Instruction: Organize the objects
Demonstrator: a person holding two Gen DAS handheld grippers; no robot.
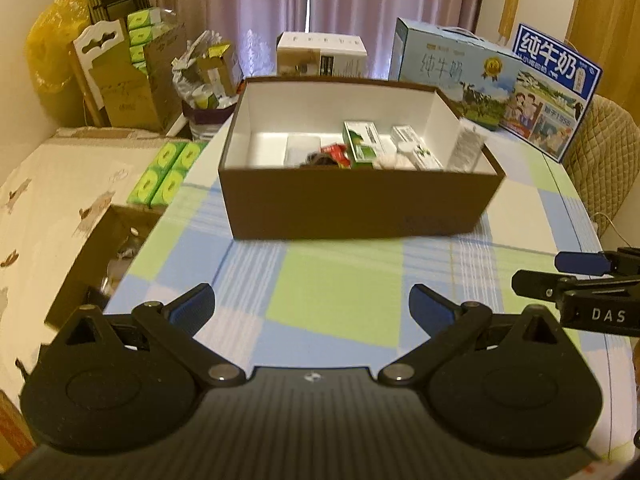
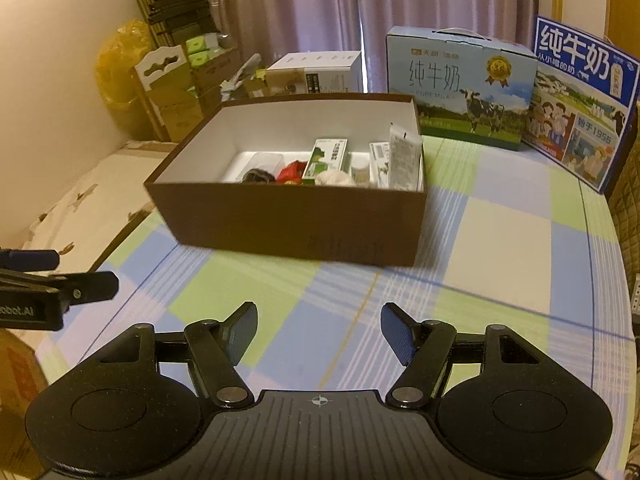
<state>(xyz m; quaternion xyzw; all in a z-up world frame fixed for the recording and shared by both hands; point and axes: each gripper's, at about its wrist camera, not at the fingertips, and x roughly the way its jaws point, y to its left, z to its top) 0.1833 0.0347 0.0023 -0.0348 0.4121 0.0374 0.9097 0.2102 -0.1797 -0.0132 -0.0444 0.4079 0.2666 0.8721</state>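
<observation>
A brown box (image 1: 352,208) with a white inside stands on the checked tablecloth (image 1: 332,308). It holds a green carton (image 1: 362,142), a red packet (image 1: 336,152), a white sachet (image 1: 466,144) and other small items. In the right wrist view the box (image 2: 288,220) holds the same green carton (image 2: 326,158) and sachet (image 2: 404,158). My left gripper (image 1: 312,304) is open and empty, short of the box. My right gripper (image 2: 318,330) is open and empty, also short of it. Each gripper shows at the other view's edge.
Two blue milk cartons (image 1: 452,68) (image 1: 556,88) stand behind the box, with a white box (image 1: 320,54) further back. Green tissue packs (image 1: 164,174), cardboard boxes (image 1: 124,92) and a yellow bag (image 1: 52,40) lie left of the table. A padded chair (image 1: 600,160) is at right.
</observation>
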